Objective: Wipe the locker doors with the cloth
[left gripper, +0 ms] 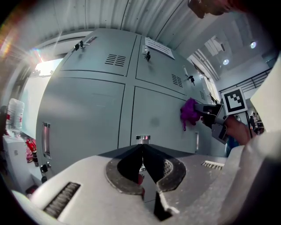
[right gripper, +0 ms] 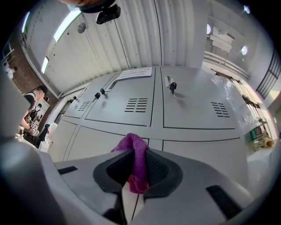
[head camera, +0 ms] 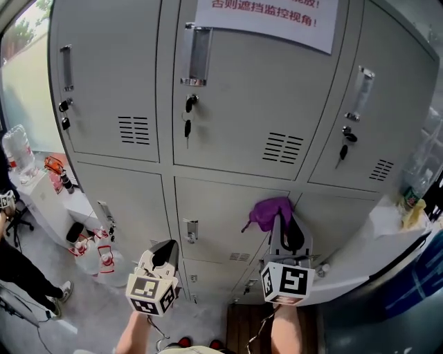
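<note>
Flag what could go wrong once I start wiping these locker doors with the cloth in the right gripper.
1. The right gripper pinches only a fold of the purple cloth; drag during wiping may pull it free.
2. Keys dangle on the upper locker doors and could snag the cloth.
3. The paper notice on the middle one could tear if wiped over.

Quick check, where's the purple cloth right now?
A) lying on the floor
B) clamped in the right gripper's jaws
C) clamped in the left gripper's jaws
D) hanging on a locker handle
B: the right gripper view shows the purple cloth pinched between the jaws of the right gripper, while the left gripper has its jaws together on nothing.
</note>
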